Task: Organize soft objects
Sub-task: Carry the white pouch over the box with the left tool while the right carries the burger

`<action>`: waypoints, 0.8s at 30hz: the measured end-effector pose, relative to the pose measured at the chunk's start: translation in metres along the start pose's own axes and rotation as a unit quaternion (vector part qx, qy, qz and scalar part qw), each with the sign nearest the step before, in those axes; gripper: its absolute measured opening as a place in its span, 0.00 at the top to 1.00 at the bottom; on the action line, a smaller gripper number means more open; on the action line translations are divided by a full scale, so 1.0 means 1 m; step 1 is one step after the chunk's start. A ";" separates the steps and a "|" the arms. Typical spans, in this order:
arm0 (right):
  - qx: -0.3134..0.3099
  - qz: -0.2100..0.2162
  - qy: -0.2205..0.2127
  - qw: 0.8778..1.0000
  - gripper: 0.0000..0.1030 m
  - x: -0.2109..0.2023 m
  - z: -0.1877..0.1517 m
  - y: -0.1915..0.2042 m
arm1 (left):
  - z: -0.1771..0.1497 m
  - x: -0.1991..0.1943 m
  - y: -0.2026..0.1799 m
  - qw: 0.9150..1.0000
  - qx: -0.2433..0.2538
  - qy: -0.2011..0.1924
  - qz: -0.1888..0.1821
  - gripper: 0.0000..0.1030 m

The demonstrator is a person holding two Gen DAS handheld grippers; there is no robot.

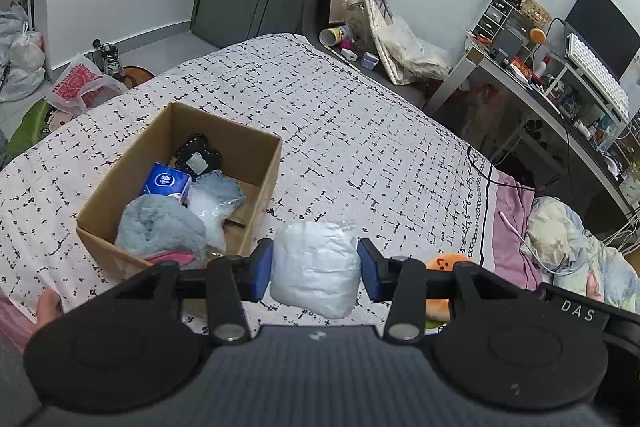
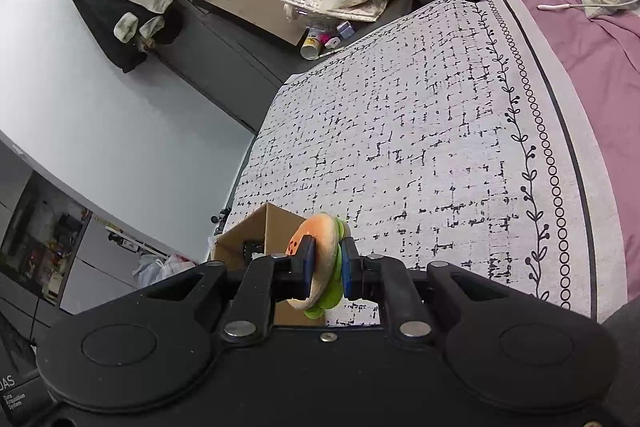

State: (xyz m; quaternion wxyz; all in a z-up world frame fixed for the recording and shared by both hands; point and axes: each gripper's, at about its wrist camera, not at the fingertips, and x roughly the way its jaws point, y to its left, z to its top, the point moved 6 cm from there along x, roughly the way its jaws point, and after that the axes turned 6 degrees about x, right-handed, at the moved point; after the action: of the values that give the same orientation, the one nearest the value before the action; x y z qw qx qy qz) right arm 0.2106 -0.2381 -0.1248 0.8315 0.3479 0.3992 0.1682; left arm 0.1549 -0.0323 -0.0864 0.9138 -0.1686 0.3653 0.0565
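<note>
Bed cover (image 1: 360,131): fills the middle of both views.
Cardboard box (image 1: 256,195): left of centre, already quite full.
Left gripper (image 1: 316,267): you squeeze the white soft bundle (image 1: 316,267), lower centre.
Right gripper (image 2: 326,263): you pinch the burger plush (image 2: 322,259); it may slip out.

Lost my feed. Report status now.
Left gripper shut on white plastic-wrapped bundle. Right gripper shut on orange-and-green burger plush. Brown cardboard box part-filled, opening unobstructed.
</note>
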 end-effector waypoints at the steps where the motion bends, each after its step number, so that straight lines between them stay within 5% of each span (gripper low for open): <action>1: -0.002 0.000 0.000 1.000 0.86 0.001 -0.001 0.002 | 0.001 0.000 0.002 1.000 0.000 -0.001 -0.001 0.57; 24: -0.056 0.003 0.017 0.998 0.86 0.041 -0.032 0.069 | 0.032 0.003 0.104 0.998 -0.056 -0.007 0.020 0.57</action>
State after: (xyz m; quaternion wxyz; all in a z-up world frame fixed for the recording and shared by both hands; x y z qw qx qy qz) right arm 0.2109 -0.1526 -0.1128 0.8421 0.2988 0.4024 0.1988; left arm 0.1539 0.0763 -0.0943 0.9041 -0.2119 0.3584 0.0965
